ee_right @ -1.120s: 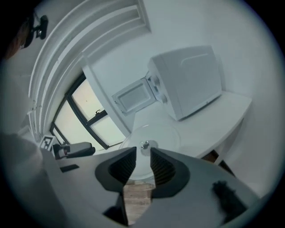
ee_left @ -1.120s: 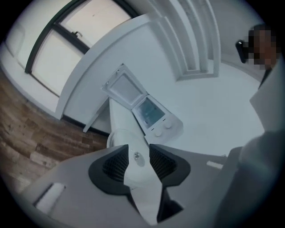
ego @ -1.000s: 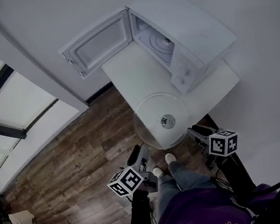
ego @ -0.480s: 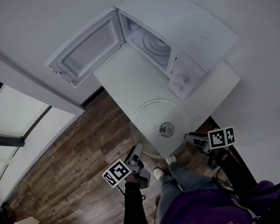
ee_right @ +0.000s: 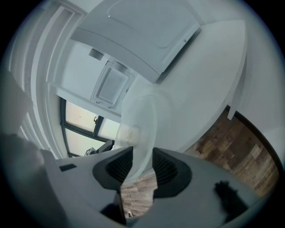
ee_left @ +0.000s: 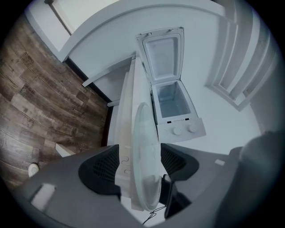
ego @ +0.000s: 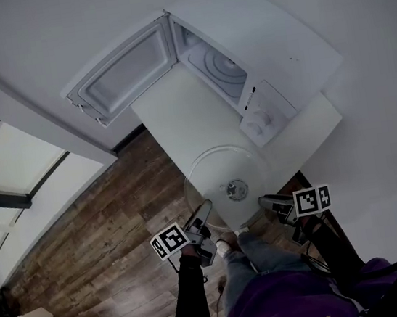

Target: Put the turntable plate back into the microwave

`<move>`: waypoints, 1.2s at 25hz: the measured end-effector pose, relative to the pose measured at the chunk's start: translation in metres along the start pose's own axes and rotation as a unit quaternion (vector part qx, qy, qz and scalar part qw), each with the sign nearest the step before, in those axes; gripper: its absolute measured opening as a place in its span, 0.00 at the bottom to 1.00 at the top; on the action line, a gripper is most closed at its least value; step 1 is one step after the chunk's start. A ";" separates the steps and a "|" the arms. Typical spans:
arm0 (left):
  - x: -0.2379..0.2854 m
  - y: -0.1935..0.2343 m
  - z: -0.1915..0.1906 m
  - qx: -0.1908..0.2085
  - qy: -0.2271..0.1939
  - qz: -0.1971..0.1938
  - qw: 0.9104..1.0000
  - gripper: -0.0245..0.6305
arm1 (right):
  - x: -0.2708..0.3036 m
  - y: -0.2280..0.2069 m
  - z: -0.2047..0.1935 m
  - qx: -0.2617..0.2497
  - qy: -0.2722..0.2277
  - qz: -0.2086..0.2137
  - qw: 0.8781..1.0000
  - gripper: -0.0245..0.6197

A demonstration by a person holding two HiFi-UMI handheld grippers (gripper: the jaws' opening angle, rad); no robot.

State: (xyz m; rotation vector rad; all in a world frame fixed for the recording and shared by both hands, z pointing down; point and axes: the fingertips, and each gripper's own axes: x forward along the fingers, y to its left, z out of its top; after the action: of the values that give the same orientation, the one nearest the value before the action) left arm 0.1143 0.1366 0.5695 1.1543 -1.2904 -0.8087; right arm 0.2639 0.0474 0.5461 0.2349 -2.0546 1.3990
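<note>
Glass turntable plate (ego: 216, 177) lies flat on the near end of the white table (ego: 177, 113) in the head view. Its near rim hangs over the edge, well short of the microwave (ego: 256, 43) at the far end, whose door (ego: 124, 73) stands swung open to the left. The left gripper (ego: 205, 215) flanks the plate's near-left rim and the right gripper (ego: 269, 203) its near-right rim. The oven cavity holds no plate, so the return looks barely begun: gripping, lifting, carrying to the far end and seating the plate inside all appear to remain.

Left gripper view: the jaws, which have just been opening, stand apart with the plate's rim and the table's edge between them. A gap shows beside the right pad, so nothing is clamped. The open microwave sits straight ahead, beyond the plate.

Right gripper view: the jaws, likewise just opened wider, stand well apart and straddle the plate's rim without pinching it. The microwave and its open door lie beyond.
</note>
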 end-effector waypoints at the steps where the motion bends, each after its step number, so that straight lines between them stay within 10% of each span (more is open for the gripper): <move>1: 0.001 -0.001 -0.002 -0.001 0.004 -0.004 1.000 0.49 | 0.000 0.001 0.000 0.001 0.000 0.002 1.000 0.26; 5: 0.004 -0.003 -0.006 -0.001 -0.004 -0.013 1.000 0.22 | 0.001 0.001 -0.002 -0.002 0.005 0.005 1.000 0.26; 11: 0.000 -0.007 -0.002 -0.052 -0.043 -0.049 0.997 0.13 | 0.001 0.003 -0.008 -0.022 0.026 0.008 0.999 0.25; 30: -0.027 -0.034 -0.021 -0.131 -0.149 -0.152 0.968 0.09 | -0.013 0.012 0.001 -0.063 0.021 0.023 0.998 0.25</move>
State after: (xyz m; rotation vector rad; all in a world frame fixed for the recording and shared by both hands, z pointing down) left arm 0.1359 0.1568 0.5309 1.0551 -1.2134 -1.3815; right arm 0.2680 0.0496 0.5286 0.1048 -2.1154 1.2843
